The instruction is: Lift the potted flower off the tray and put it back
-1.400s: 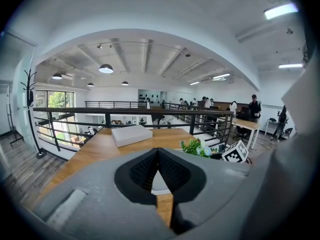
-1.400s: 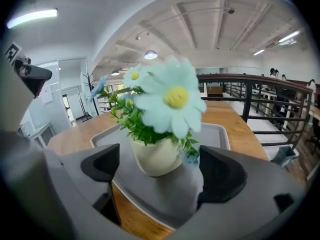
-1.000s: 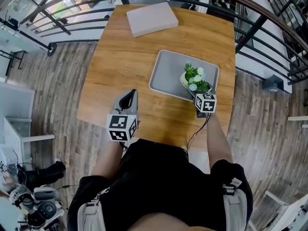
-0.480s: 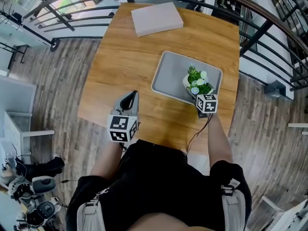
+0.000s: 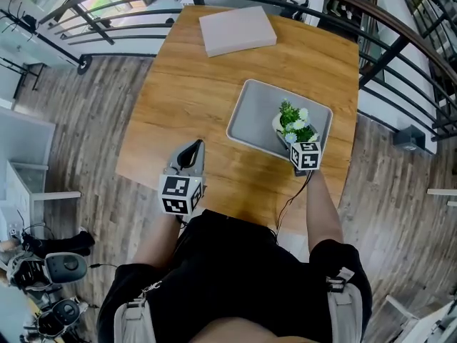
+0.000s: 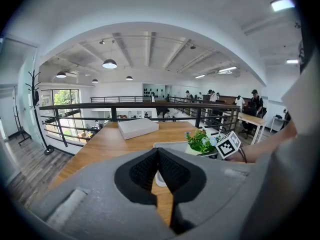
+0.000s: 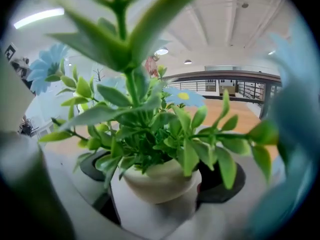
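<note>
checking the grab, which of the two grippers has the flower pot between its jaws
The right gripper: its jaws stand on either side of the flower pot. The left gripper has its jaws together, nothing between.

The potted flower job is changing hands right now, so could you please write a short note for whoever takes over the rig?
Left gripper: shut, empty, idle over the near edge of the table.
Right gripper: jaws apart, one on each side of the pot; no firm grip visible.
Potted flower: upright on the tray, towards its near right corner.
Done: the approach only.
Left: close on the pot, lift it clear of the tray, set it back down, release.
</note>
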`<state>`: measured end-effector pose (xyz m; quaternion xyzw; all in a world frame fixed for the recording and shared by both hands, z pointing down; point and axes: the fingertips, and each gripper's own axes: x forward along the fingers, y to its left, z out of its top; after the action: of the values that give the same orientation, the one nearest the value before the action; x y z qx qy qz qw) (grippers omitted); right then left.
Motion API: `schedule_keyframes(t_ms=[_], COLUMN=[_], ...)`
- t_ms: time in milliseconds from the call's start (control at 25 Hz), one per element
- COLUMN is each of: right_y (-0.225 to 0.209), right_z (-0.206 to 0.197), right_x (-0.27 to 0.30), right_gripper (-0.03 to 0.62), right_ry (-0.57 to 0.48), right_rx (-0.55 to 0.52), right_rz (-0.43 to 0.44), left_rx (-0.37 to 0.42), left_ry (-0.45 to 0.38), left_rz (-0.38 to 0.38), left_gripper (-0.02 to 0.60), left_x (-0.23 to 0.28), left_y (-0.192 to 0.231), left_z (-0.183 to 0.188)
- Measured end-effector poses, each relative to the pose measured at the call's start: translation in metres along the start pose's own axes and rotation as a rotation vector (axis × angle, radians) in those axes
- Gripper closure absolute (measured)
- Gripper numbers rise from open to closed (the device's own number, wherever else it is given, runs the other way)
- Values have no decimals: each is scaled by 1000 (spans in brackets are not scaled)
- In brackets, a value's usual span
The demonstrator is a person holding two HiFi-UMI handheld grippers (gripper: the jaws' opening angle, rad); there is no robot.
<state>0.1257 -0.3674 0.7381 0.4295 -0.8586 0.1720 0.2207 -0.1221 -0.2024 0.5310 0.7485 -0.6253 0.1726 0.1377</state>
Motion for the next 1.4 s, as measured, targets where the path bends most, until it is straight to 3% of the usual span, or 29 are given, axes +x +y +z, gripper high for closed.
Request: schedule_keyframes(t_ms=[200, 720, 1400], right_y=[4, 28, 78], right_z=[0, 47, 174], right_x=[0, -42, -162], right_gripper=[100, 109, 111], right_ry=[56, -64, -417], right_rx=[-15, 0, -64], right_rz=[-13, -100, -204], left_rx=[5, 19, 40], left_ry=[-22, -69, -150], left_rz=[-19, -76, -202], left_gripper=[566, 566, 568], left_x=[0, -11, -16], left_y=[-2, -1, 2], left_z=[4, 14, 35])
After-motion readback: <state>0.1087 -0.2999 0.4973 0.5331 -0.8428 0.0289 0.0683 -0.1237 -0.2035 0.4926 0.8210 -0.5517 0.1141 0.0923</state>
